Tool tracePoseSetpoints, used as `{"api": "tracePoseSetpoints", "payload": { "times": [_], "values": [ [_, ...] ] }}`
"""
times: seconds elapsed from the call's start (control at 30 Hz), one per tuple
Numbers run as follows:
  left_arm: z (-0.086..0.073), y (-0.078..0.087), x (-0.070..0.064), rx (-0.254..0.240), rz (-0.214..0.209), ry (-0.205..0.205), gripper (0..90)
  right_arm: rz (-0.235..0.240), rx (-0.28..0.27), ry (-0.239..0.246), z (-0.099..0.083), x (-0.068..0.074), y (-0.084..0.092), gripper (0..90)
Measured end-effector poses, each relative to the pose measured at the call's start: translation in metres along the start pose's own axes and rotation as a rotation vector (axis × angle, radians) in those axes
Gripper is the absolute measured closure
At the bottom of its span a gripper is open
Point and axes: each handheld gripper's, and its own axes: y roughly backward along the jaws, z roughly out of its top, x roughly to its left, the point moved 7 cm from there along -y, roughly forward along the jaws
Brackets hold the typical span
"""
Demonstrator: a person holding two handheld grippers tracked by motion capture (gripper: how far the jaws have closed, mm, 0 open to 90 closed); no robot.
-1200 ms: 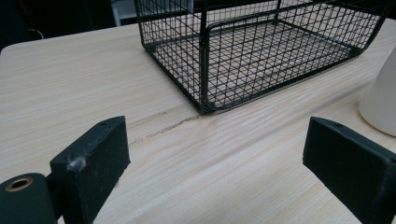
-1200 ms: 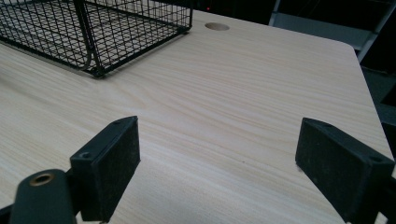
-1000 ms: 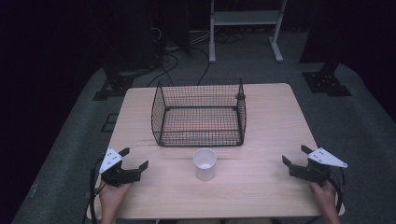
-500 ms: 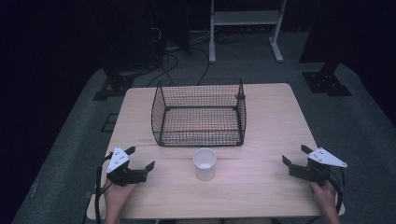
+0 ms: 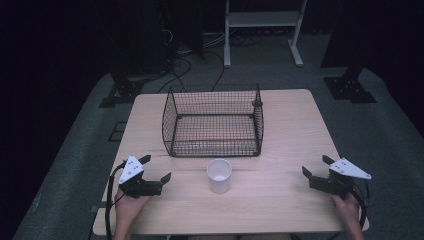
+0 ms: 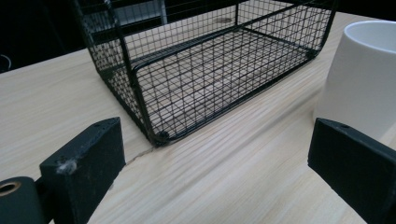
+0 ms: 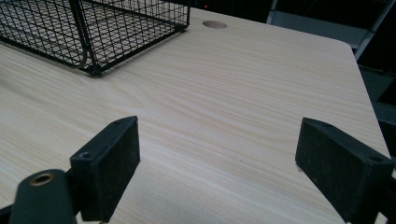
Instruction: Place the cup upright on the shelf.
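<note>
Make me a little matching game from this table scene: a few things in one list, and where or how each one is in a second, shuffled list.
Things
1. wire basket
2. white cup
3. left gripper
4. right gripper

Places or states
A. near the table's right front corner, jaws open, with bare wood between them
B. at the middle of the table, toward the far side, with nothing in it
C. left of the cup, jaws open, pointing toward it
D. upright, just in front of the basket

Right pairs: 1-B, 2-D, 3-C, 4-A
</note>
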Motion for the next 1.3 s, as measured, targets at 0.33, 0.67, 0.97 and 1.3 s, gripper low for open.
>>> {"api": "tracePoseSetpoints", "payload": {
  "times": [0.33, 0.67, 0.97, 1.3],
  "values": [
    [0.005, -0.005, -0.009, 0.016, -0.041, -0.024, 2.6, 0.002, 0.001, 0.001, 0.000, 0.000, 0.000, 13.1],
    [0.013, -0.009, -0.023, 0.014, -0.099, -0.049, 2.6, 0.002, 0.002, 0.001, 0.000, 0.000, 0.000, 13.1],
    [0.020, -0.012, -0.038, 0.019, -0.156, -0.078, 2.6, 0.001, 0.004, 0.001, 0.000, 0.000, -0.001, 13.1],
    [0.031, -0.017, -0.057, 0.033, -0.222, -0.121, 2.6, 0.000, 0.004, 0.003, 0.000, 0.000, -0.001, 13.1]
  ]
}}
